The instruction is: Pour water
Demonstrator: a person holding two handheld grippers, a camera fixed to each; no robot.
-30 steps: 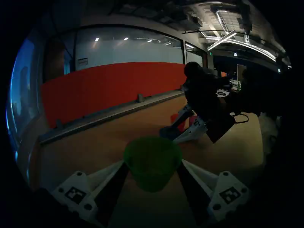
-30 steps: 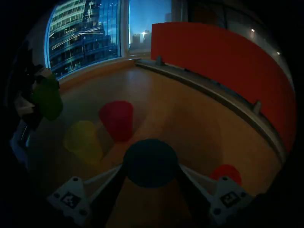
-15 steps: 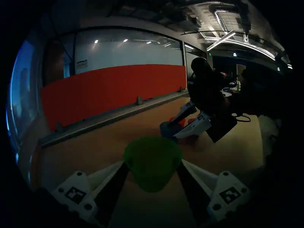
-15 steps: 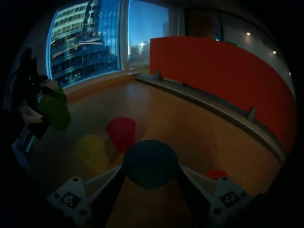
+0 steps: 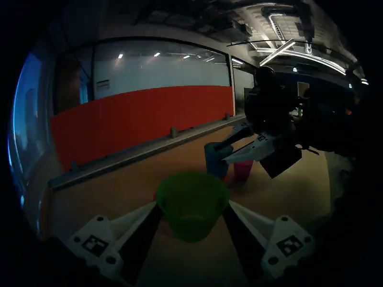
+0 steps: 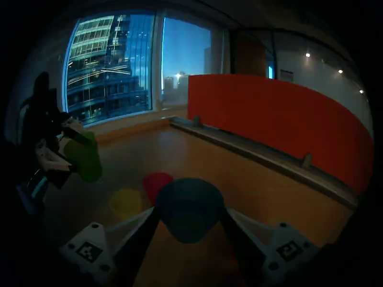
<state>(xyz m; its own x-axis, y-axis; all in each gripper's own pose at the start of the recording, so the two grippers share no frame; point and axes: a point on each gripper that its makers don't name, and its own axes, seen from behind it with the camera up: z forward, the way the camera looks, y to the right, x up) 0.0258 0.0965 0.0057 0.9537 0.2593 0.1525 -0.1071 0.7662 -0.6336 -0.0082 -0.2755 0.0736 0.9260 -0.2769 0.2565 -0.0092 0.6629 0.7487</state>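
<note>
Gripping green cup (image 5: 192,205), blue cup (image 6: 190,208) (contents unclear)

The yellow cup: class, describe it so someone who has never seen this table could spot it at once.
Find the wooden table beside the red partition. On it, beyond the blue cup in the right gripper's jaws, two cups stand side by side. The yellow cup is the one nearer the green cup; the other is the red cup.

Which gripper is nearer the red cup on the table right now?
Right. The right gripper, holding the blue cup, hangs just in front of the red cup. The left gripper, holding the green cup, is off to the side, farther away.
</note>
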